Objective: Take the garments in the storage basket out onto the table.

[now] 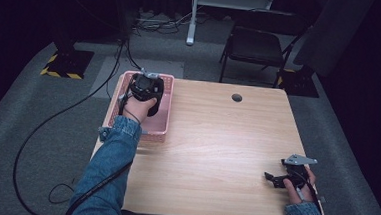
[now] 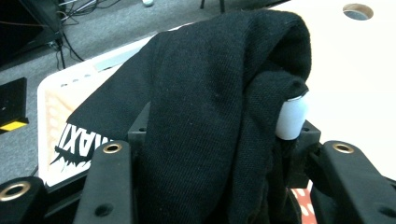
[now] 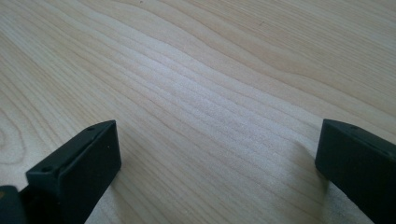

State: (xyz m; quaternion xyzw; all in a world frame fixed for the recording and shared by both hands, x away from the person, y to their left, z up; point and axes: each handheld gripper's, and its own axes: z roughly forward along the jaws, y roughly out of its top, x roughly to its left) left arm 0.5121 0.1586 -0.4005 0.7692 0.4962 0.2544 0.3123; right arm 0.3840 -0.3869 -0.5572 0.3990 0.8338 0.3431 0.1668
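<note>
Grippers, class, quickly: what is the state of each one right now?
Left gripper: shut on the black cloth, above the pink basket.
Right gripper: open, holding nothing, jaws wide apart over the wooden table.

Matt black knit cloth (image 2: 205, 116), plastic basket (image 1: 161, 128)

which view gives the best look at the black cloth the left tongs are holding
The left gripper view: the black cloth hangs close up between the jaws, its weave and white printed lettering plain to see. The high view shows it as a small dark bundle over the pink basket. The right gripper view looks at bare table.
</note>
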